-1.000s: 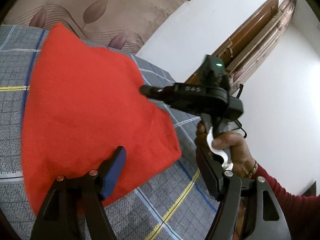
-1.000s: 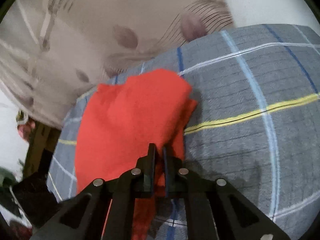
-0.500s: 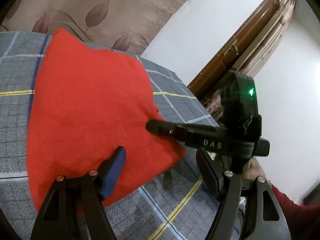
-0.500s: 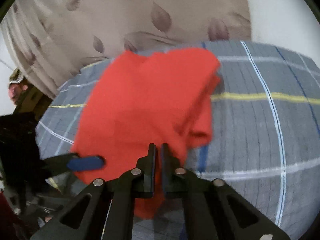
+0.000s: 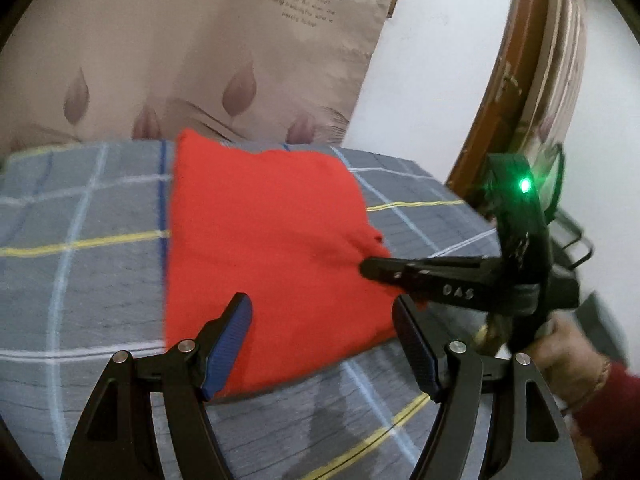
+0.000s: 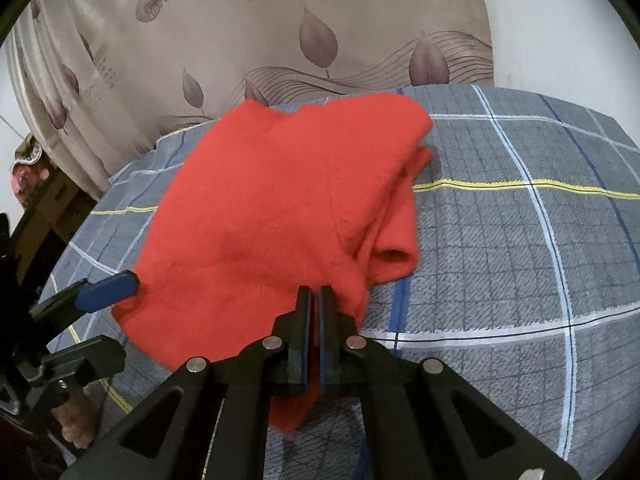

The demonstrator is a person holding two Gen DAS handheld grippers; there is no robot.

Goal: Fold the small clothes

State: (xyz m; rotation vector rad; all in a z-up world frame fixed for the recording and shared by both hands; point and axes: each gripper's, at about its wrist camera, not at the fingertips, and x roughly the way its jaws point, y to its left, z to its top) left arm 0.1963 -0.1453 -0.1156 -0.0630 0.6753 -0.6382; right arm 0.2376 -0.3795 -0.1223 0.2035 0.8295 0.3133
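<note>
A red cloth [image 5: 264, 232] lies folded over on the grey plaid bed cover [image 5: 80, 280], its doubled edge toward the right in the right wrist view [image 6: 260, 220]. My right gripper [image 6: 315, 292] is shut on the cloth's near corner, and red fabric shows between its pads. In the left wrist view that gripper [image 5: 366, 270] bites the cloth's right edge. My left gripper [image 5: 320, 304] stands open just above the cloth's near edge, nothing between its blue pads. It also shows at the left of the right wrist view [image 6: 96, 324], beside the cloth's left corner.
A leaf-print curtain [image 5: 180, 60] hangs behind the bed. A white wall and a wooden door frame [image 5: 500, 80] stand to the right. A person's hand [image 5: 568, 344] in a red sleeve holds the right gripper. The bed cover [image 6: 500, 260] is bare right of the cloth.
The right gripper has come down from above the cloth to its corner and shut on it. The left wrist view has swung, so the cloth now sits straight ahead.
</note>
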